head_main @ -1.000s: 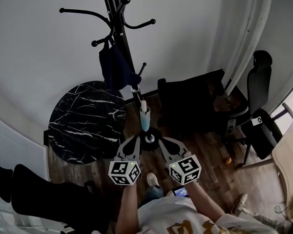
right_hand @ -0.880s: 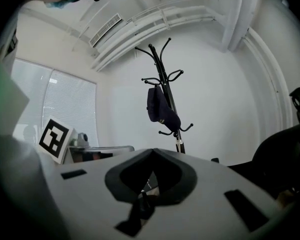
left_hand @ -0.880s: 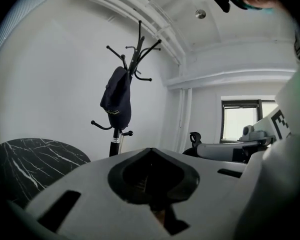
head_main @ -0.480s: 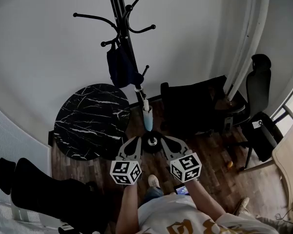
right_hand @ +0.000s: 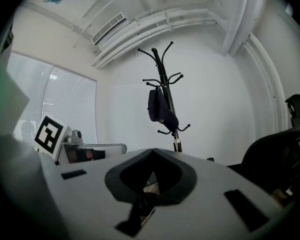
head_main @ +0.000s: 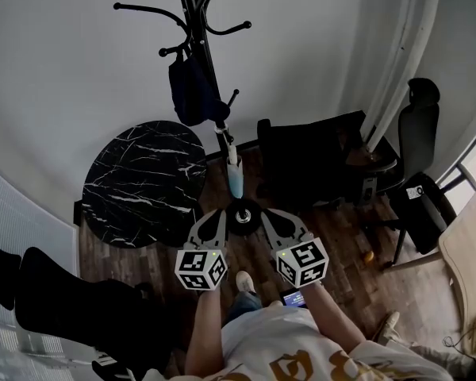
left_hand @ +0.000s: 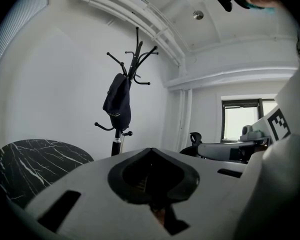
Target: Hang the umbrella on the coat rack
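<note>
Both tools were held low in front of the person, side by side over the brown wood-plank floor (head_main: 341,252), short of the rack. Left gripper (head_main: 213,214): jaws together at the tips, nothing between them, and the left gripper view agreed. Right gripper (head_main: 267,213): same, jaws together and empty in its own view. Neither touched anything.

The black metal coat rack (head_main: 197,22) stood against the white wall (head_main: 63,70). Its round black base (head_main: 243,217) sat just beyond the gripper tips in the head view.

A dark navy folded bundle (head_main: 192,94) hung from a hook in the upper cluster, close against the pole, its fabric slack. It read as the umbrella, already on the rack. The same bundle showed in the left gripper view (left_hand: 117,100) and the right gripper view (right_hand: 161,109), hanging free and well clear of the floor.

Lower on the pole was a white and light-blue piece (head_main: 235,177); couldn't tell what it was.

A round black marble-look tabletop with white veins (head_main: 139,185) lay left of the rack, near the base but apart from it. A black armchair (head_main: 309,165) stood right of the rack. A black office chair (head_main: 416,141) was further right, by the white curtain (head_main: 404,46).
</note>
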